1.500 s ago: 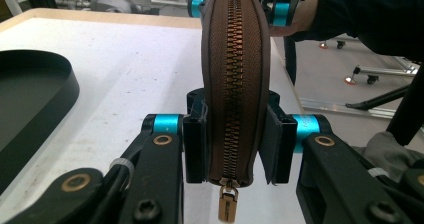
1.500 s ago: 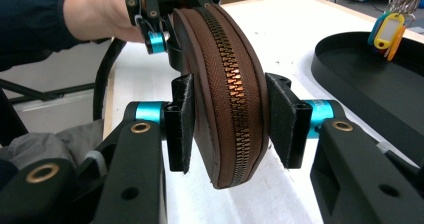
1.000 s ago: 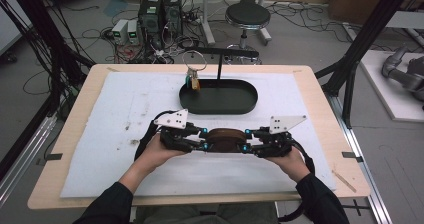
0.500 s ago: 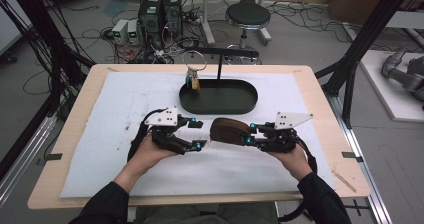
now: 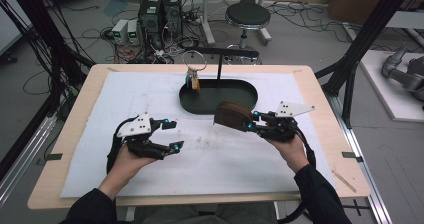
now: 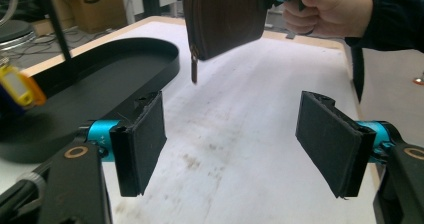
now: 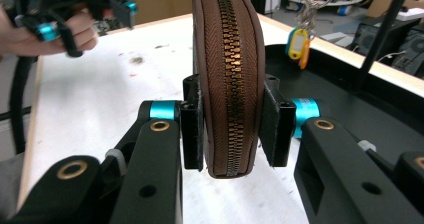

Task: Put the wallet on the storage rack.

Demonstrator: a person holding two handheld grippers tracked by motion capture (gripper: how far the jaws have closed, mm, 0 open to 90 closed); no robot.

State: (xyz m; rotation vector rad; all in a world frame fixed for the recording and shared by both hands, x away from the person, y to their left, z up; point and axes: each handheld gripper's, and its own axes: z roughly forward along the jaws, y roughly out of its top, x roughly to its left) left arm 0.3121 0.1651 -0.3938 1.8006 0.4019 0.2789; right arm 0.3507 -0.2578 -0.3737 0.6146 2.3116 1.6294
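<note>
A brown zipped pouch (image 5: 233,116) hangs in the air just in front of the black oval tray (image 5: 200,104), clamped edge-on in my right gripper (image 5: 252,121). In the right gripper view the pouch (image 7: 227,79) stands upright between the two pads, its zip facing the camera. My left gripper (image 5: 173,136) sits low over the white mat at the left, jaws wide apart and empty. From the left gripper view the pouch (image 6: 225,19) hangs ahead with its zip pull dangling, and the tray (image 6: 115,69) lies to the left.
A black stand rises from the tray and carries a key ring with a yellow tag (image 5: 194,81). The white mat (image 5: 150,94) covers most of the wooden table (image 5: 320,99). Cables, computer boxes and a stool (image 5: 247,15) stand on the floor beyond.
The left gripper let go of the pouch and drew back to the left, open. The right gripper lifted the pouch and carried it right and toward the tray.
</note>
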